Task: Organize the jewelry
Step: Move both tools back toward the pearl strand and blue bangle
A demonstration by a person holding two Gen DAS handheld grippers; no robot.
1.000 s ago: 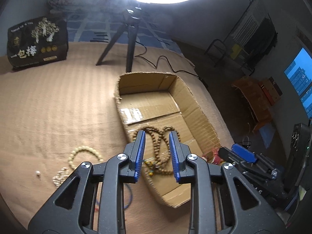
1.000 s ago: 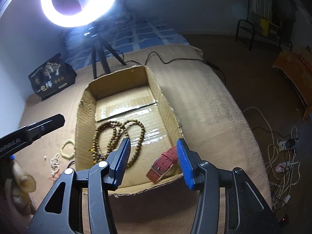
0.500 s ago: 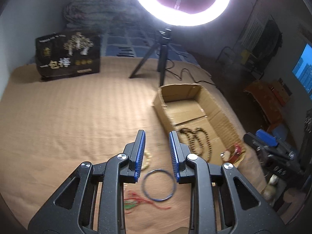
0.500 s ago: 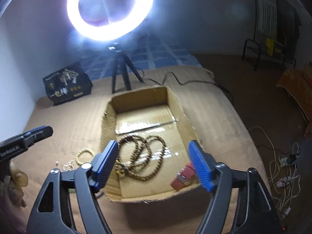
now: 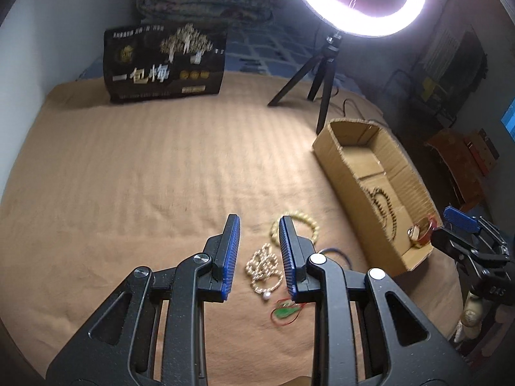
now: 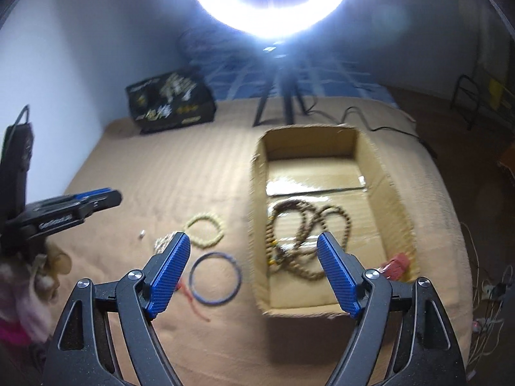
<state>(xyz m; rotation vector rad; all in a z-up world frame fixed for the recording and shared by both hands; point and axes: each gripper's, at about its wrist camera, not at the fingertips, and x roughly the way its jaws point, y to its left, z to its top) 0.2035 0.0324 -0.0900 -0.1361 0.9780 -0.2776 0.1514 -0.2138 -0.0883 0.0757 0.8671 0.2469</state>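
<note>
A cardboard box (image 6: 394, 212) (image 5: 334, 167) on the tan blanket holds brown wooden beads (image 6: 305, 225) (image 5: 381, 201) and a red strap (image 6: 397, 265) (image 5: 423, 231). Left of the box lie a yellow bead bracelet (image 6: 206, 230) (image 5: 310, 223), a pearl strand (image 5: 262, 265), a blue bangle (image 6: 215, 278) and a red cord with a green pendant (image 5: 285, 313). My left gripper (image 5: 259, 251) is open and empty, low over the pearl strand. My right gripper (image 6: 254, 270) is wide open and empty, above the box's near left corner.
A ring light on a tripod (image 5: 322, 70) stands behind the box with its cable (image 6: 379, 122) trailing right. A black printed bag (image 5: 164, 64) stands at the back left. A loose pearl (image 6: 141, 234) lies on the blanket. The bed edge drops off at right.
My left gripper has swung left from over the box to the loose jewelry. My right gripper has drawn back, shifted left and opened wider, leaving the red strap in the box.
</note>
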